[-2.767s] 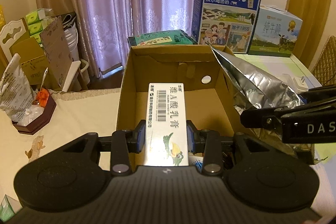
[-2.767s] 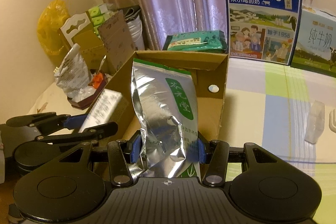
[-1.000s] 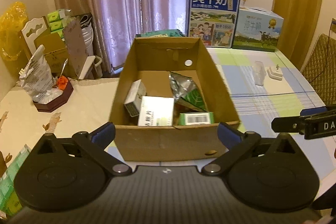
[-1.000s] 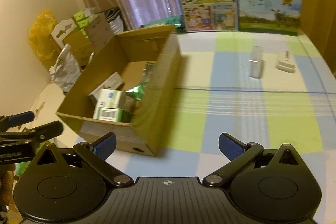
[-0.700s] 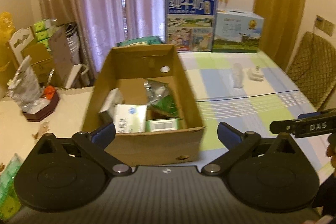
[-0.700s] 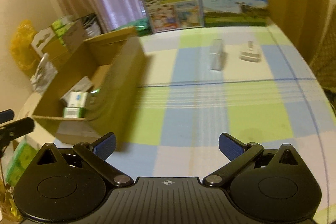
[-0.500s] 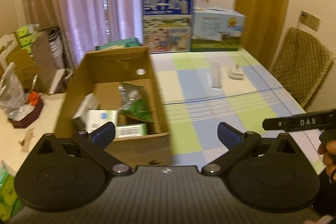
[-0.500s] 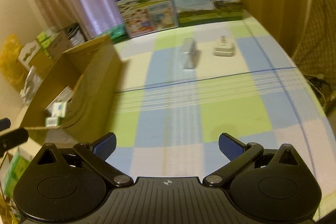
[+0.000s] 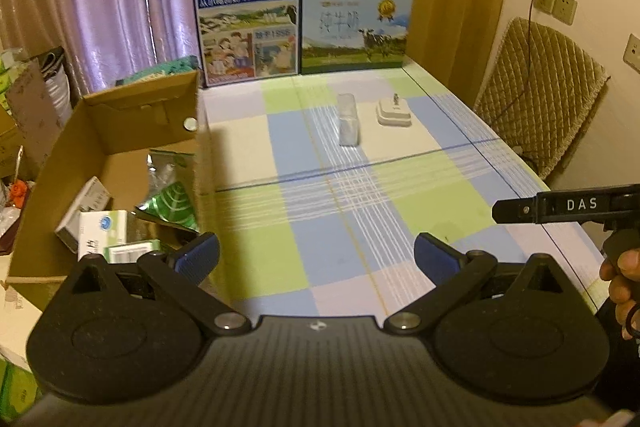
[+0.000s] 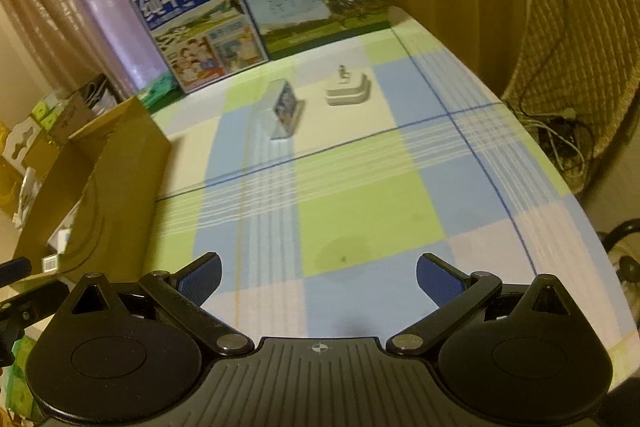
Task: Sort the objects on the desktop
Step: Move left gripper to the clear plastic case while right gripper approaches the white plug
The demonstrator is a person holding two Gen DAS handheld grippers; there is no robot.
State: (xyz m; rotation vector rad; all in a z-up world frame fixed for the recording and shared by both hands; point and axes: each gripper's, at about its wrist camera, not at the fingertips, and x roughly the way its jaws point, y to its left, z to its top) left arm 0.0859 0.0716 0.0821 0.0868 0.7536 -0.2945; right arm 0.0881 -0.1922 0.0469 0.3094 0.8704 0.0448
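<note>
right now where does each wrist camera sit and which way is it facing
Left wrist: sits behind the open left gripper, looking along the checked tablecloth with the brown cardboard box at its left; the right gripper's black arm and a hand show at the right edge.
Right wrist: sits behind the open right gripper, facing the same table, box at far left.
Shared: blue milk carton box, clear plastic packet, white stepped adapter.
</note>
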